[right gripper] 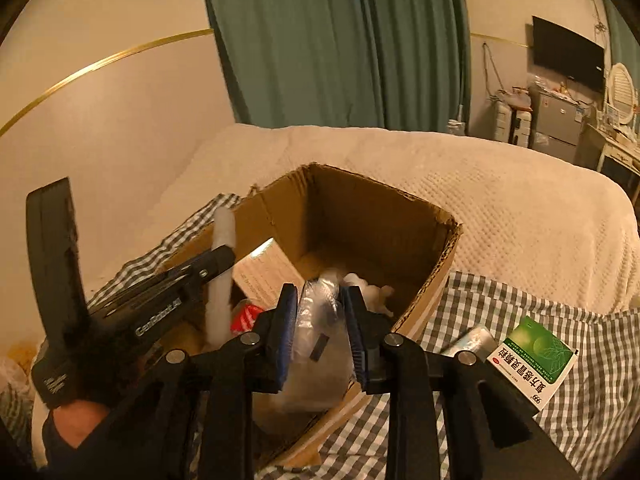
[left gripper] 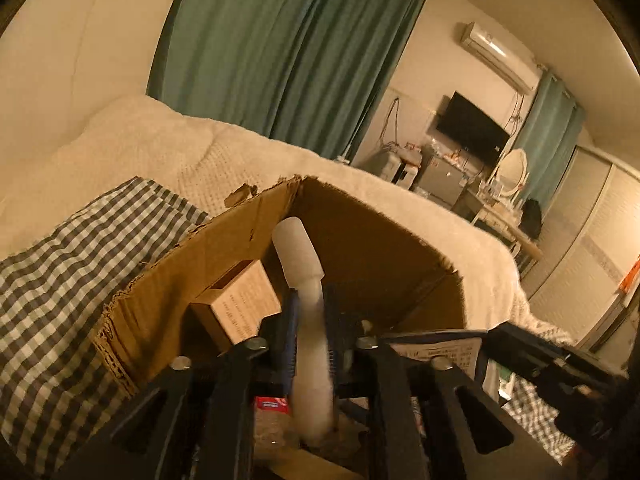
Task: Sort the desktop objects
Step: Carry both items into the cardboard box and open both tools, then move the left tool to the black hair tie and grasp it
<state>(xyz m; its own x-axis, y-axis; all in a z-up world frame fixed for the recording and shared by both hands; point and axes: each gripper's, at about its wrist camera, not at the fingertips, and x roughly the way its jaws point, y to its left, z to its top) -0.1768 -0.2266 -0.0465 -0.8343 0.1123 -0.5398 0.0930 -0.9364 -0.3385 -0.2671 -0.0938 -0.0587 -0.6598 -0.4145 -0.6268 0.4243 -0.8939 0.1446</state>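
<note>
- our left gripper [left gripper: 310,320] sits at six o'clock in its own view, jaws narrowly parted with a white foam stick [left gripper: 304,280] standing between them; the blue pads look to be at its sides, but we cannot tell whether they press it or have just let go.
- our right gripper [right gripper: 318,332] is low at six o'clock in the right wrist view, jaws partly open around a clear plastic bag [right gripper: 320,320] with something dark inside; the pads flank the bag closely, and we cannot tell if they grip it firmly.
- both items hang over the open cardboard box [right gripper: 436,264], which fills the middle of each view on a grey checked cloth [right gripper: 500,304].
- inside the box we see a kraft carton [left gripper: 240,304] at nine o'clock from the foam stick, a red and white packet [right gripper: 250,316] near the bottom, and small white pieces [right gripper: 372,292] at one o'clock from the bag.
- outside the box, at four o'clock in the right wrist view, a green and white medicine box [right gripper: 536,356] and a silvery pouch [right gripper: 472,340] beside it lie on the cloth, unsorted.
- we judge the sort well under way: several things are in, two are being dropped, at least two remain.
- beyond lies a cream bedspread [right gripper: 480,200], then green curtains [left gripper: 280,60] at twelve o'clock.
</note>
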